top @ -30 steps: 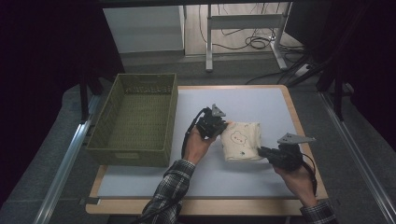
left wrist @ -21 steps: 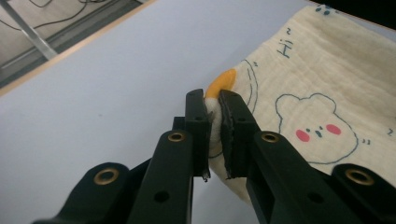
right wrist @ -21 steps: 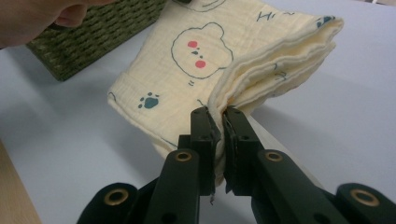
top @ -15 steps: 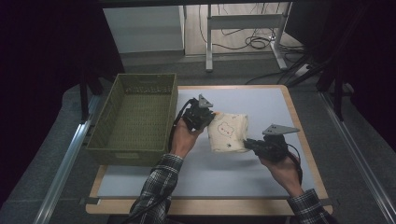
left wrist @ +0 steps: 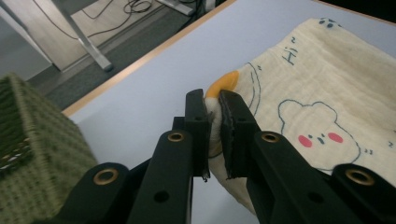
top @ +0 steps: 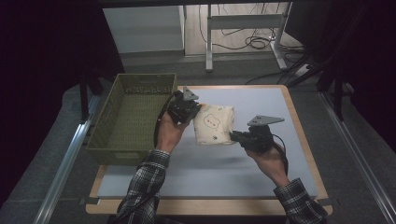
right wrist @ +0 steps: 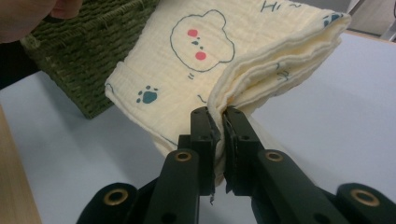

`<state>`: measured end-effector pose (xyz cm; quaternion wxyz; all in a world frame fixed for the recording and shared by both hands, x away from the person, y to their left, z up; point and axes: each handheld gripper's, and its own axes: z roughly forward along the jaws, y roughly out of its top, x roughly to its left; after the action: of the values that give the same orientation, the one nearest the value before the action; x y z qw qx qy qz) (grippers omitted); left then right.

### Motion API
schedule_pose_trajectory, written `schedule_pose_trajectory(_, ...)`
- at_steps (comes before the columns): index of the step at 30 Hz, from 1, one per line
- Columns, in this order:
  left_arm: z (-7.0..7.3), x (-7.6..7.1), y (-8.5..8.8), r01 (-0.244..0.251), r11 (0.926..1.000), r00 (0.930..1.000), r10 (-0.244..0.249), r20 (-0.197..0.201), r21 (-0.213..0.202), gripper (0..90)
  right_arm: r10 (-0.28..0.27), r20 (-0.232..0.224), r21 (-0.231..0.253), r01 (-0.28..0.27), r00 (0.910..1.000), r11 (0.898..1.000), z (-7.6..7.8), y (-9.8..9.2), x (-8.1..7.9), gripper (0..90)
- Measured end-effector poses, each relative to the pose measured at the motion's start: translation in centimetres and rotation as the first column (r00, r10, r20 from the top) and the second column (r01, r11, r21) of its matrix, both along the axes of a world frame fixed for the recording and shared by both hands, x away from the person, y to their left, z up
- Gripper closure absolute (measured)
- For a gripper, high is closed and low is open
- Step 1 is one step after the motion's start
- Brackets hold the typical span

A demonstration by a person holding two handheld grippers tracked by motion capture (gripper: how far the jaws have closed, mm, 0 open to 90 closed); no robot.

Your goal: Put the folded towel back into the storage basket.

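Both hands have moved toward the basket since the earlier frame, and the folded cloth has travelled with them, away from the middle of the bench. From the high view, the left tool (top: 187, 108) pinches the cloth (top: 215, 124) at its edge nearest the green basket (top: 132, 116), and the right tool (top: 240, 136) pinches the opposite lower corner; the cloth hangs between them over the grey bench (top: 261, 100), just beside the basket. From the left gripper view, the left tool (left wrist: 214, 100) has its jaws closed on a cloth (left wrist: 322, 93) fold with an orange patch, and the basket (left wrist: 32, 154) wall is at the left. From the right gripper view, the right tool (right wrist: 215, 114) has its jaws closed on the layered edge of the cloth (right wrist: 196, 60), with the basket (right wrist: 88, 65) behind it.
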<state>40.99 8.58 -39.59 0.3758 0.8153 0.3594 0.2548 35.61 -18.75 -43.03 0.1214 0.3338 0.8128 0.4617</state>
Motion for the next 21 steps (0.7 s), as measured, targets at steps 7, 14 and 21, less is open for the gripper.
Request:
schedule_pose_trajectory(7, 1.3, 0.1, 1.9, -0.039, 0.9990, 0.9990, 0.039, 0.024, 0.020, 82.3, 0.028, -0.005, 0.019, -0.028, 0.9996, 0.999, 0.9, 2.2, 0.9, 83.3)
schedule_pose_trajectory(14, 2.2, 0.2, 4.2, -0.080, 0.9963, 0.9962, 0.079, 0.037, 0.032, 82.4, 0.055, 0.006, 0.027, -0.055, 0.9985, 0.998, 2.2, 4.6, 1.6, 83.3)
schedule_pose_trajectory(21, 2.9, 0.2, 6.4, -0.112, 0.9927, 0.9926, 0.110, 0.053, 0.044, 82.3, 0.071, -0.006, 0.050, -0.071, 0.9975, 0.996, 2.8, 6.7, 2.4, 83.3)
